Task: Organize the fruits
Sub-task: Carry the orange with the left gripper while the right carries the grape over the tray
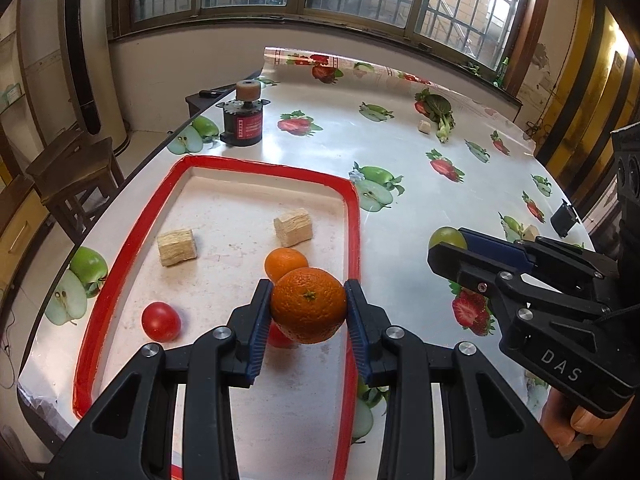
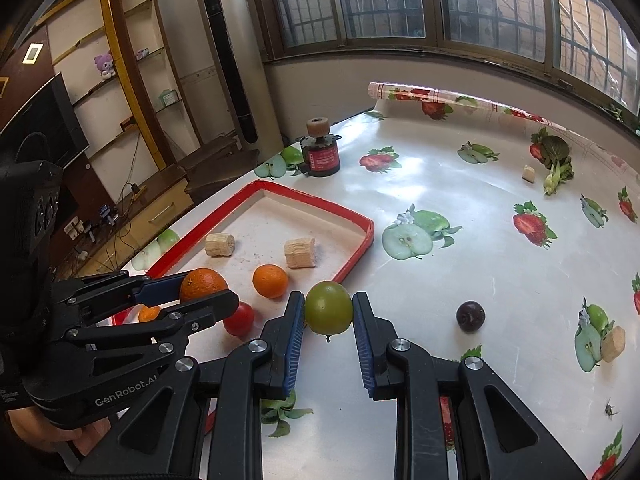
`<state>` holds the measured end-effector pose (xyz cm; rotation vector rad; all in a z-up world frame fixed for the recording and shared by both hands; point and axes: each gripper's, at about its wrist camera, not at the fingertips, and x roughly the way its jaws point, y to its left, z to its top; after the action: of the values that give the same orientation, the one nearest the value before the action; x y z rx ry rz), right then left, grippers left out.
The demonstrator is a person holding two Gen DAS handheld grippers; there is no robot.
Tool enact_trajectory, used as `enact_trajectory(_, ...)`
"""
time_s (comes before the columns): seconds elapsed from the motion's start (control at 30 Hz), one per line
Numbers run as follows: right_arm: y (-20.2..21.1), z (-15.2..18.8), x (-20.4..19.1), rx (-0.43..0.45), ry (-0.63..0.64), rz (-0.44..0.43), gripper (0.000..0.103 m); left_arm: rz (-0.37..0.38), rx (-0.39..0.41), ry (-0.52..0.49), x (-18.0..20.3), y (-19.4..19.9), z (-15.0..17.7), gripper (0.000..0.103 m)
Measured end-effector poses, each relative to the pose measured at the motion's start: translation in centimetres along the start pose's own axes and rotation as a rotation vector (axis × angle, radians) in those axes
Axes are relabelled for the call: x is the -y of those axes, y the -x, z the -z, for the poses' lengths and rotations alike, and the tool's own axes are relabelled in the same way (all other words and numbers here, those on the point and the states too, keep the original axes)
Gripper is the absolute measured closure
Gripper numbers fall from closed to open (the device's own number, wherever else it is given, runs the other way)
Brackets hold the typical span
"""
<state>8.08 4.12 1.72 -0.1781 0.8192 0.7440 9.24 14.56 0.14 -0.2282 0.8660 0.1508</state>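
Note:
My left gripper [image 1: 308, 307] is shut on a large orange [image 1: 308, 305] and holds it above the red-rimmed tray [image 1: 352, 216]. In the tray lie a smaller orange [image 1: 285, 263], a red tomato [image 1: 161, 321] and two tan blocks [image 1: 176, 247]. My right gripper [image 2: 328, 312] is shut on a green fruit [image 2: 329, 307] just right of the tray [image 2: 360, 248]. The right gripper also shows in the left wrist view [image 1: 452, 246], holding the green fruit [image 1: 446, 237]. A dark plum [image 2: 471, 315] lies on the tablecloth to the right. The left gripper [image 2: 208, 288] shows with its orange [image 2: 202, 283].
A black motor with a red label [image 1: 243, 120] stands behind the tray. A leafy vegetable [image 2: 556, 160] and a small tan block [image 2: 529, 173] lie at the far right. Another tan block [image 2: 613, 343] sits near the right edge. The table edge [image 1: 132, 184] runs along the left.

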Motion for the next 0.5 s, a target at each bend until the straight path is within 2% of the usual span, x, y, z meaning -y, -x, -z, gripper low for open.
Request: enact_trajectory(0.5,-3.0,-1.8,-2.4,-0.027,0.028,-0.030,0.078,-0.039,-0.007,0.039,-3.8,-1.1,-1.1,0.070)
